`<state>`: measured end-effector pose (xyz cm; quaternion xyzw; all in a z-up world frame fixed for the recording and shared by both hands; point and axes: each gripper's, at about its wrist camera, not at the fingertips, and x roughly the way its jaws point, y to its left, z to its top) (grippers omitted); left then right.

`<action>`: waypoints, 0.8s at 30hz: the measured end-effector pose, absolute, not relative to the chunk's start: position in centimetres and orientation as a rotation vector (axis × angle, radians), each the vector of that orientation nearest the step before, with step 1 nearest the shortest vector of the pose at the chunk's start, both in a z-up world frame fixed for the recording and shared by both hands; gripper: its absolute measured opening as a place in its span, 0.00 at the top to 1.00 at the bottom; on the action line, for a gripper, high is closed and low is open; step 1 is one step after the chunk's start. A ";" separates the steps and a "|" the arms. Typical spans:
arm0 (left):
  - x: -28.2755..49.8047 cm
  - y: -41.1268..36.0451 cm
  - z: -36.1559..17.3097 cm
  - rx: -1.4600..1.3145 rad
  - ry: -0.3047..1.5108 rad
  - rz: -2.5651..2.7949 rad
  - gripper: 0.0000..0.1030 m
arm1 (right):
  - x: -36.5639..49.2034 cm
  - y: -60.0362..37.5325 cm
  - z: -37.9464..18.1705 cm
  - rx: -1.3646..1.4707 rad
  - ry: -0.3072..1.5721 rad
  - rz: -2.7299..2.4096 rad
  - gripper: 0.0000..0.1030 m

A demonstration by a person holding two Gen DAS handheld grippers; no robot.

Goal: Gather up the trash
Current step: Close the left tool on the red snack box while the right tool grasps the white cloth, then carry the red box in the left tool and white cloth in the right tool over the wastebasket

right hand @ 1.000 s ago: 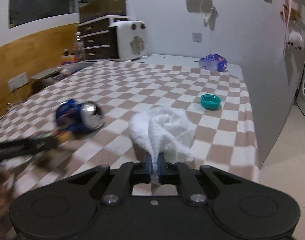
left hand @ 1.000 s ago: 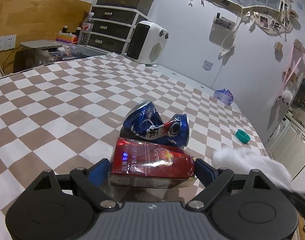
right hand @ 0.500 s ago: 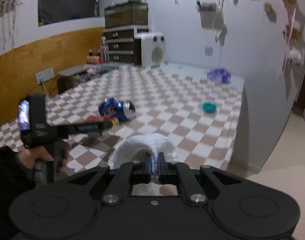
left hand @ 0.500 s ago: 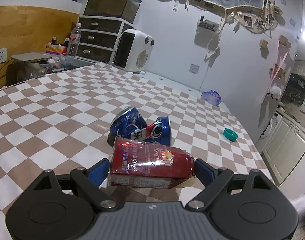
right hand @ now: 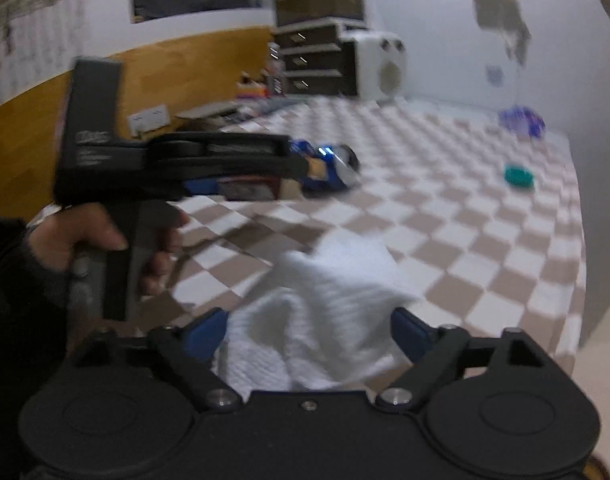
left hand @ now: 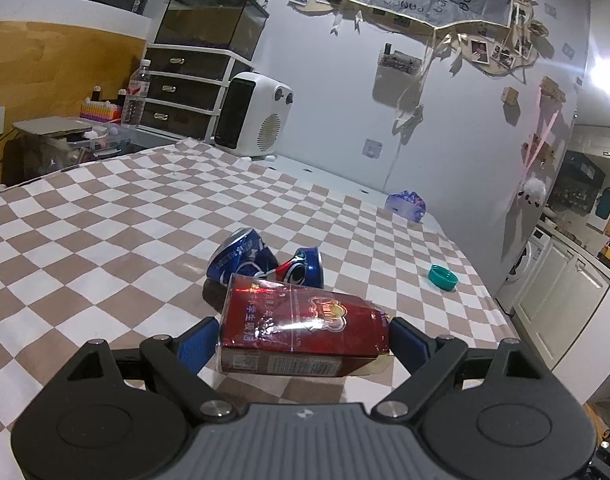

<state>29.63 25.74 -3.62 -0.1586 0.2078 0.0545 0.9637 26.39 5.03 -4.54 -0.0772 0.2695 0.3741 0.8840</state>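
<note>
A red cigarette pack (left hand: 301, 330) hangs crosswise just above the checkered table (left hand: 105, 220), with my left gripper (left hand: 303, 344) shut on its two ends. Right behind it lies a crushed blue can (left hand: 261, 260). In the right wrist view a crumpled white tissue (right hand: 329, 296) sits loose between the wide-apart blue pads of my right gripper (right hand: 311, 334), whose jaws are opening. That view also shows my left gripper (right hand: 295, 166) from the side, held by a hand (right hand: 85, 236), with the blue can (right hand: 329, 164) beyond it.
A teal bottle cap (left hand: 443, 277) lies near the table's right edge and a purple wrapper (left hand: 407, 205) sits at the far corner. A white heater (left hand: 253, 116), drawers and a water bottle stand at the back. Past the right edge is bare floor.
My right gripper drew back from the table and to the right with the tissue, then its jaws sprang apart and let the tissue loose. The left gripper kept the red pack and tilted slightly.
</note>
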 end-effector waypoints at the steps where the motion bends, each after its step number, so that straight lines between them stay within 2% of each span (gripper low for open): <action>1: 29.6 25.7 -3.6 -0.319 0.420 0.108 0.12 | 26.4 5.2 -4.7 -0.167 0.556 0.780 0.05; 12: 29.3 25.3 -3.7 -0.295 0.424 0.113 0.12 | 27.6 9.2 -7.3 -0.288 0.590 0.737 0.06; 15: 28.7 25.4 -4.1 -0.298 0.433 0.133 0.12 | 28.3 8.2 -7.2 -0.212 0.609 0.700 0.22; 16: 28.4 25.4 -4.2 -0.301 0.436 0.138 0.12 | 28.5 7.7 -7.1 -0.186 0.607 0.676 0.34; 17: 28.1 25.4 -4.2 -0.304 0.436 0.141 0.12 | 28.6 7.3 -7.0 -0.171 0.606 0.654 0.40; 19: 27.4 25.4 -4.2 -0.303 0.435 0.155 0.12 | 28.7 6.6 -6.9 -0.149 0.609 0.616 0.63; 22: 26.1 25.3 -4.2 -0.300 0.442 0.170 0.12 | 28.6 5.6 -6.8 -0.114 0.618 0.571 0.82; 24: 25.2 25.0 -4.3 -0.291 0.462 0.176 0.12 | 28.4 5.0 -6.8 -0.086 0.628 0.561 0.87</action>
